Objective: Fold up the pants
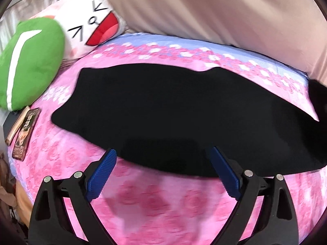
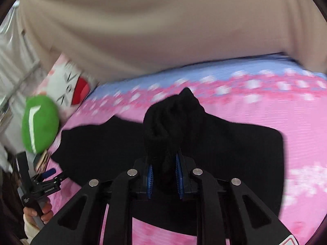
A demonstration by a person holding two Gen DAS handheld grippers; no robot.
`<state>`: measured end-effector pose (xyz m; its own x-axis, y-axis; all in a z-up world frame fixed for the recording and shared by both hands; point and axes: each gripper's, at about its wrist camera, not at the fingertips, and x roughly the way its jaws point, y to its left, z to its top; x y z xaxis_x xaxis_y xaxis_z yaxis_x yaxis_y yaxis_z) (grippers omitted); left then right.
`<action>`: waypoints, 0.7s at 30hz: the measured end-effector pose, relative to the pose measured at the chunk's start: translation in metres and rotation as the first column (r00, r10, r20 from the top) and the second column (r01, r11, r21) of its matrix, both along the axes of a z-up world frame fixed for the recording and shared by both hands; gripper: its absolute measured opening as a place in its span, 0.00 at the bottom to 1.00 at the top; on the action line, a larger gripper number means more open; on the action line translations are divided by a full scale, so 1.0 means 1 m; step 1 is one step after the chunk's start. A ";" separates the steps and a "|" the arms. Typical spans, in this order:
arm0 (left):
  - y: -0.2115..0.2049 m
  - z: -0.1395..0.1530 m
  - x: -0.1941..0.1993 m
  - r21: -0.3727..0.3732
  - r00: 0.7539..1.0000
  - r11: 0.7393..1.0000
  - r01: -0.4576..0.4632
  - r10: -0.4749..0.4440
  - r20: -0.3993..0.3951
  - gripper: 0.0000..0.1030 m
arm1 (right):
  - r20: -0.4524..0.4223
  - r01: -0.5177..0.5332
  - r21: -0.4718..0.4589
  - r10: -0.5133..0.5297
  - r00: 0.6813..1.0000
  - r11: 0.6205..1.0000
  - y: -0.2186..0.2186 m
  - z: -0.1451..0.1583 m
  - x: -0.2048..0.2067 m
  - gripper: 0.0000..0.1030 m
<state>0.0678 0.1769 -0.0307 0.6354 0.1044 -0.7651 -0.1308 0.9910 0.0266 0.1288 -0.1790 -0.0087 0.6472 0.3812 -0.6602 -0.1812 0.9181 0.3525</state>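
Black pants [image 1: 173, 114] lie spread flat across a pink flowered bed sheet [image 1: 143, 204]. My left gripper [image 1: 163, 159] is open, its blue pads [image 1: 101, 175] wide apart just above the near edge of the pants, holding nothing. In the right wrist view my right gripper [image 2: 164, 163] is shut on a bunched fold of the black pants [image 2: 173, 118], which rises in a peak above the fingers; the rest of the pants [image 2: 235, 153] lies flat beneath. The left gripper [image 2: 49, 175] shows at the lower left, held in a hand.
A green plush pillow [image 1: 30, 63] and a white cat-face pillow [image 1: 96, 24] lie at the bed's left end. Two books [image 1: 23, 130] lie beside the green pillow. A beige curtain [image 1: 224, 10] hangs along the far side.
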 end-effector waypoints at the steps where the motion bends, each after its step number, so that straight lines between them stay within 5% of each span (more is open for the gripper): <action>1: 0.007 -0.001 -0.001 0.002 1.000 1.000 -0.008 0.008 -0.001 0.88 | -0.013 -0.034 -0.026 0.033 0.999 0.999 0.024 -0.007 0.007 0.18; 6: 0.036 -0.006 -0.009 -0.013 1.000 0.999 -0.030 0.030 -0.004 0.88 | -0.114 -0.120 -0.164 0.102 0.988 0.979 0.096 -0.059 0.026 0.29; 10: 0.041 -0.010 -0.011 -0.018 1.000 1.000 -0.023 0.023 -0.004 0.88 | -0.043 -0.096 -0.140 0.091 0.995 0.985 0.082 -0.032 0.000 0.57; 15: 0.031 -0.009 -0.008 -0.046 1.000 0.999 0.000 0.000 0.005 0.88 | 0.061 0.128 -0.187 -0.119 0.991 0.974 -0.015 0.008 -0.052 0.79; 19: 0.017 -0.007 -0.008 -0.069 1.000 0.997 0.019 -0.017 0.017 0.88 | -0.061 0.303 -0.092 -0.309 0.949 0.949 -0.095 -0.016 -0.054 0.80; 21: 0.010 -0.007 -0.006 -0.071 1.000 0.997 0.027 -0.026 0.013 0.88 | -0.130 0.313 -0.013 -0.312 0.941 0.950 -0.114 -0.036 -0.049 0.80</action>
